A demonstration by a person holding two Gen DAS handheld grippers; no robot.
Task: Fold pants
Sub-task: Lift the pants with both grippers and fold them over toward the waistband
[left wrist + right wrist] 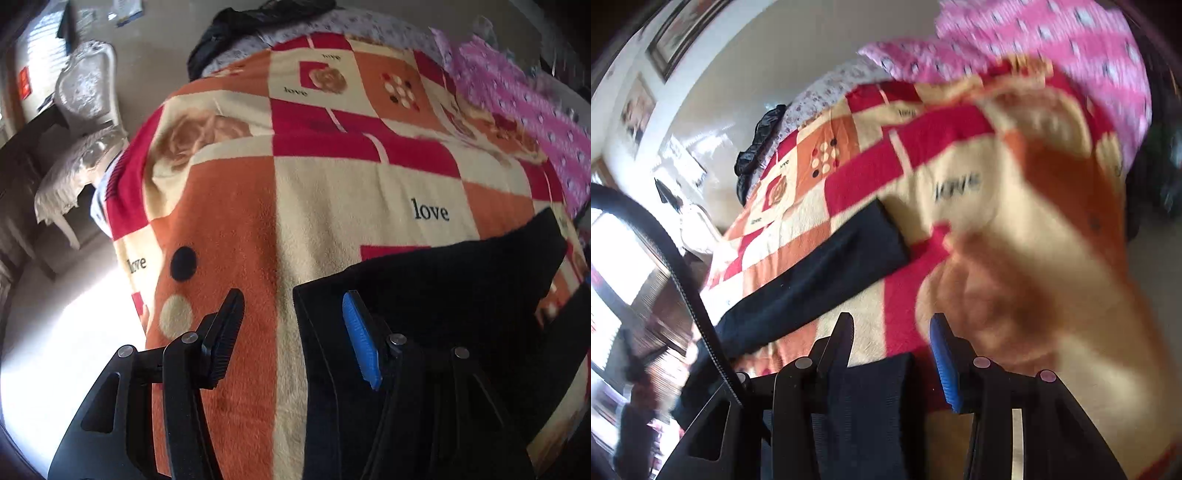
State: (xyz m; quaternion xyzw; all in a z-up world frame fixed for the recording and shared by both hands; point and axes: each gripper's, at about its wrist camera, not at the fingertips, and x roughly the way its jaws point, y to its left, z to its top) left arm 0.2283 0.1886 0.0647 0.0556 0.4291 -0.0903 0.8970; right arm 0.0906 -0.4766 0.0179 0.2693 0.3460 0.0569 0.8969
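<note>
Both the left hand-held gripper (pixel 291 332) and the right hand-held gripper (pixel 892 354) are released over the black pants (pixel 443 288) on the bed blanket (pixel 332 192), so a careless regrasp may pinch blanket and spoil the fold.

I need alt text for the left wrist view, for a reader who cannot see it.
The open left gripper hangs over a bed, holding nothing, with the edge of dark pants under its blue pad. The pants lie on a red, orange and cream checked blanket printed with "love".

left gripper (pixel 291 336) jaws spread wide; right gripper (pixel 892 354) jaws parted, both angled downward.
</note>
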